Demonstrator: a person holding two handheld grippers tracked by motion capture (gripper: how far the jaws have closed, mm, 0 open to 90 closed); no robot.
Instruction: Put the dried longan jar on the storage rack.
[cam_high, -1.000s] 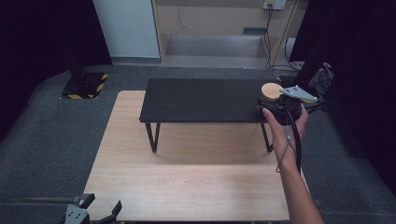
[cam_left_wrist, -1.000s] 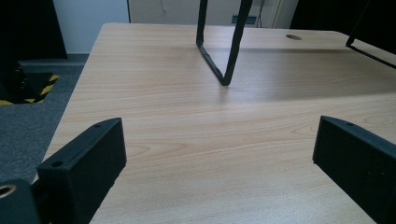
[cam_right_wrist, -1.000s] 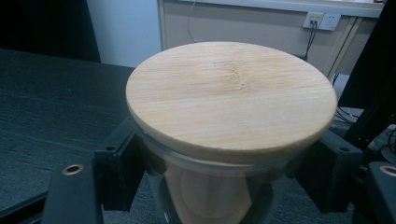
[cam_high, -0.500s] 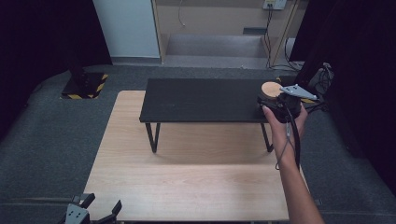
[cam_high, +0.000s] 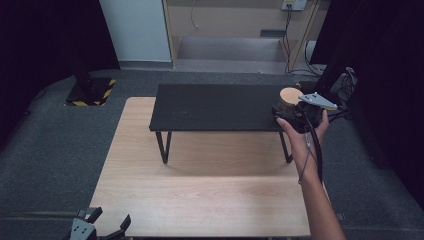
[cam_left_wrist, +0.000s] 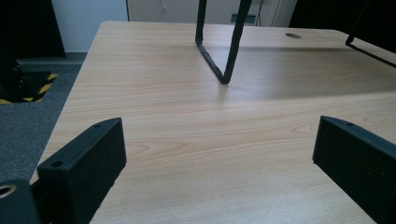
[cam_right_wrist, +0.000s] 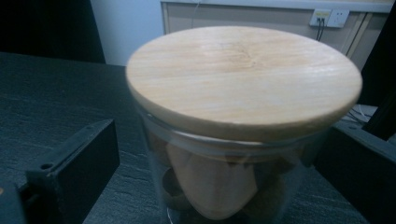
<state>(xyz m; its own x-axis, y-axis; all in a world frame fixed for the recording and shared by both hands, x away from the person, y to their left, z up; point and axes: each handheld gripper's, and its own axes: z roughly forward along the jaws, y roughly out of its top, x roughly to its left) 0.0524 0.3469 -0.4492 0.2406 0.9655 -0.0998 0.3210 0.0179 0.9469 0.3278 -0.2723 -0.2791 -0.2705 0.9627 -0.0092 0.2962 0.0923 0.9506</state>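
right gripper (cam_high: 292, 114) open around upright lidded jar (cam_right_wrist: 233, 140)

The jar (cam_right_wrist: 233, 177) is clear glass with a pale, fine-grained wooden lid (cam_right_wrist: 243, 77); brownish and tan shapes show through the glass. It stands on a matt black shelf (cam_high: 215, 107) with black legs. The tabletop (cam_high: 200, 190) below is light wood with a soft streaked grain. The right tool (cam_high: 290, 112) is black with a grey plate on top and a black cable; the left tool (cam_high: 97, 227) is black too. The floor (cam_high: 60, 150) is dark grey carpet, and a black-and-yellow striped base (cam_high: 92, 92) sits on it. Behind stand a white panel (cam_high: 135, 30) and a beige wall (cam_high: 225, 17).
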